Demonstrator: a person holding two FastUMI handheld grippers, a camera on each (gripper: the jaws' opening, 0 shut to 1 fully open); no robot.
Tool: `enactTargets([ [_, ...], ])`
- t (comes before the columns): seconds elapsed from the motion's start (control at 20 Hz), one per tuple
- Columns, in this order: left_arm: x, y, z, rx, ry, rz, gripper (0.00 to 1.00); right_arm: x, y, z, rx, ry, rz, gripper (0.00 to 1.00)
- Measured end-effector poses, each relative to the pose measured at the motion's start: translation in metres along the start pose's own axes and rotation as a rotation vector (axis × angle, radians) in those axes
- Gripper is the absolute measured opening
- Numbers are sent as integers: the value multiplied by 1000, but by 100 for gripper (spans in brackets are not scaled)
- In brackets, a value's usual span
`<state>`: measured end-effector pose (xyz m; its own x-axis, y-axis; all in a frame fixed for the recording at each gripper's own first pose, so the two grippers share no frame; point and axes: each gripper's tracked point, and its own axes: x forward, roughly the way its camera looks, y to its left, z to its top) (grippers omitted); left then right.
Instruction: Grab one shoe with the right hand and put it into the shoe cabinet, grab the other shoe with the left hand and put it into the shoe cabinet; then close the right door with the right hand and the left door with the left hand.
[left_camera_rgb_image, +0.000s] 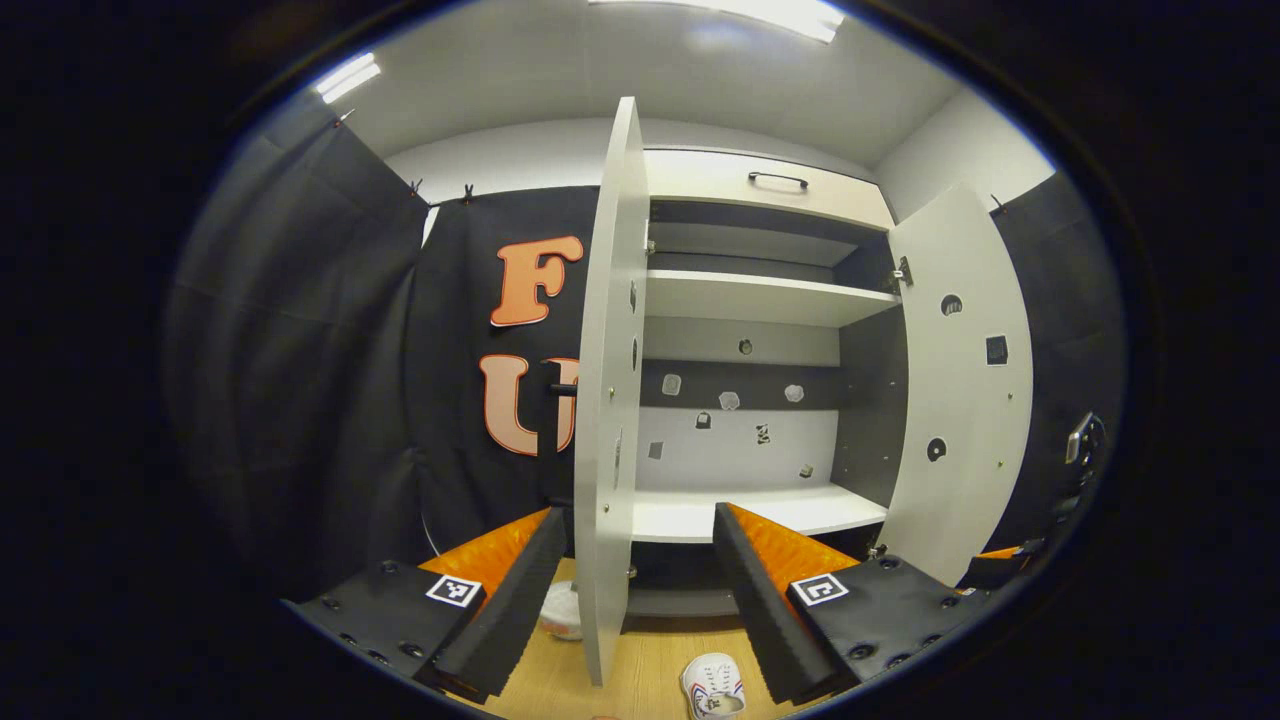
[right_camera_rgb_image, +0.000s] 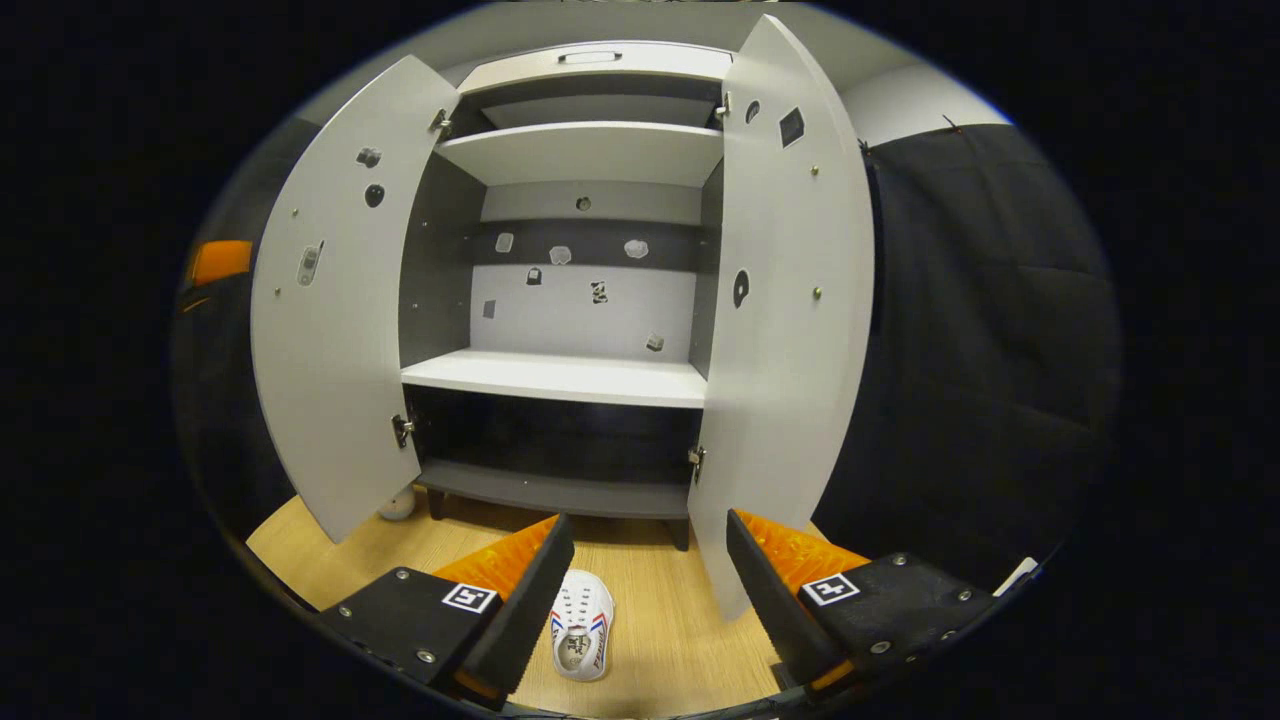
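The shoe cabinet (right_camera_rgb_image: 560, 378) stands with both doors swung wide, and its shelves hold no shoes. A white shoe with red and blue stripes (right_camera_rgb_image: 582, 625) lies on the wooden floor in front of it, low between my right gripper's (right_camera_rgb_image: 645, 590) open fingers but untouched. This shoe (left_camera_rgb_image: 713, 686) also lies near the bottom of the left gripper view. A second white shoe (left_camera_rgb_image: 560, 610) sits on the floor, partly hidden behind the left door (left_camera_rgb_image: 605, 400); it peeks out under that door (right_camera_rgb_image: 398, 505). My left gripper (left_camera_rgb_image: 635, 600) is open and holds nothing, facing the left door's edge.
The right door (right_camera_rgb_image: 790, 300) juts out toward me, with the left door (right_camera_rgb_image: 330, 330) angled opposite. Black cloth walls close in both sides. Wooden floor (right_camera_rgb_image: 680, 640) stretches in front of the cabinet. An orange piece (right_camera_rgb_image: 220, 260) shows at the far left, probably the other gripper.
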<state>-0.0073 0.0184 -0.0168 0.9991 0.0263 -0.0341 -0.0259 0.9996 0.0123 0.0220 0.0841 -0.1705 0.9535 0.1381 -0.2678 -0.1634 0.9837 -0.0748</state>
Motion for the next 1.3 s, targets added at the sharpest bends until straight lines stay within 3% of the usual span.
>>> enactTargets([
  [0.7, -16, 22, -7, 34, 13, 63, 96, 69, 30, -162, 57, 283, 5, 92],
  [1.05, -23, 29, -10, 24, 34, 78, 96, 96, 36, -242, 93, 451, -9, 81],
  [1.3, -25, 36, -14, 39, 53, 97, 96, 110, 40, -267, 122, 526, 7, 70],
])
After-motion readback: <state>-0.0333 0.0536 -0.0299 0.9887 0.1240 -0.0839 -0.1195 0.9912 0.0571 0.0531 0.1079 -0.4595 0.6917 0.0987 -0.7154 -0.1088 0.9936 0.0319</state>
